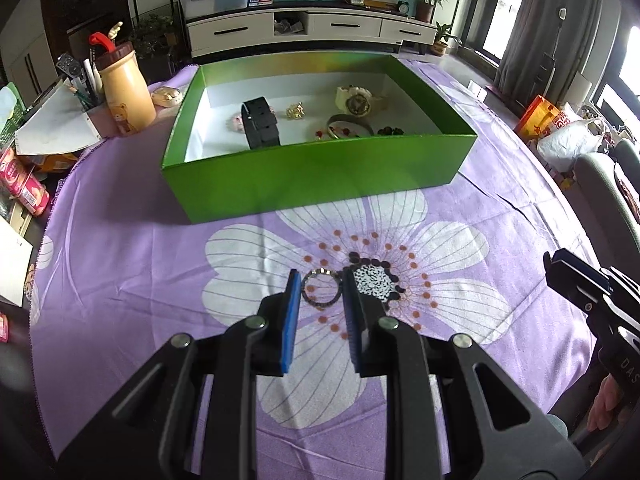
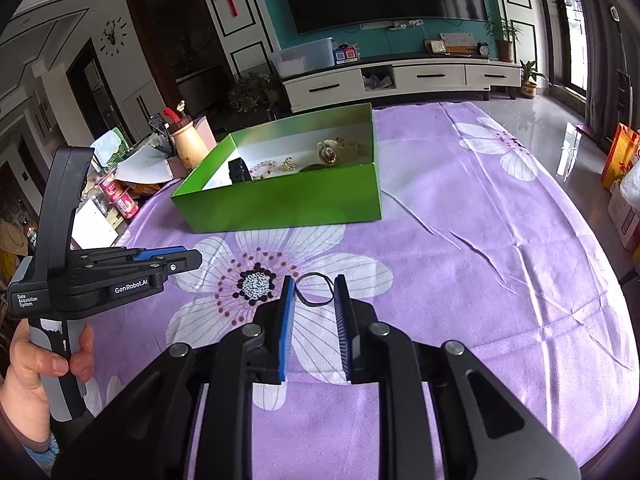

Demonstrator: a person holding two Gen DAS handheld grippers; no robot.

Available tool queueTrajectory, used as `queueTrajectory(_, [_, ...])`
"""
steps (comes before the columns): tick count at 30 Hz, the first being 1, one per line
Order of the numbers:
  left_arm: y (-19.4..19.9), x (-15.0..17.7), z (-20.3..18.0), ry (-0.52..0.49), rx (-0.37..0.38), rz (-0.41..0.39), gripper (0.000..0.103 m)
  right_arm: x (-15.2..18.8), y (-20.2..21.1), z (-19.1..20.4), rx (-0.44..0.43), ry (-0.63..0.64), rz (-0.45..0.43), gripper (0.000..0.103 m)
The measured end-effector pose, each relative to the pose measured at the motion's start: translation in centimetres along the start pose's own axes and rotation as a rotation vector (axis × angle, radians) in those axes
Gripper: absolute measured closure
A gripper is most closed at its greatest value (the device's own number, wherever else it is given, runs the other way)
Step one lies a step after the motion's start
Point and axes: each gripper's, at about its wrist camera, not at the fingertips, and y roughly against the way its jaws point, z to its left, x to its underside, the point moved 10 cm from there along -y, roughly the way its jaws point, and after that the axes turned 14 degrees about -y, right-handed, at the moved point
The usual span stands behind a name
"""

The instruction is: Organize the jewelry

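My left gripper (image 1: 320,280) is shut on a small dark sparkling ring-shaped bracelet (image 1: 306,290), held upright between its blue pads above the purple flowered cloth (image 1: 132,280). My right gripper (image 2: 315,280) is shut on a thin black elastic loop (image 2: 310,302) pinched between its pads. Ahead stands the green box (image 1: 320,176) with a white inside. It holds a black watch strap (image 1: 261,126), a gold piece (image 1: 295,111), a cream watch (image 1: 356,100), a bangle (image 1: 348,125) and beads. The left gripper (image 2: 192,259) also shows from the side in the right wrist view, gripped by a hand (image 2: 28,364).
Left of the box stand a tan bottle with a brown lid (image 1: 124,88), a pen holder, papers and pink cans (image 1: 24,186). Bags (image 1: 560,132) lie off the cloth's right edge. A white TV cabinet (image 1: 312,30) is at the back. The right gripper's tip (image 1: 560,264) enters at the right.
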Motion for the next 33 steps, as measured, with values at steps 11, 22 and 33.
queueTrajectory(11, [1.9,-1.1,2.5,0.023,-0.005,-0.038,0.082,-2.3,-0.1,3.4,-0.022,0.052,-0.011,0.084])
queueTrajectory(22, [3.2,-5.1,5.9,0.03,0.006,-0.078,0.082,-6.9,-1.3,6.2,-0.014,0.098,-0.034,0.084])
queueTrajectory(33, [1.6,-10.9,7.2,-0.001,-0.018,-0.086,0.082,-11.0,-3.9,6.6,0.003,0.1,-0.041,0.084])
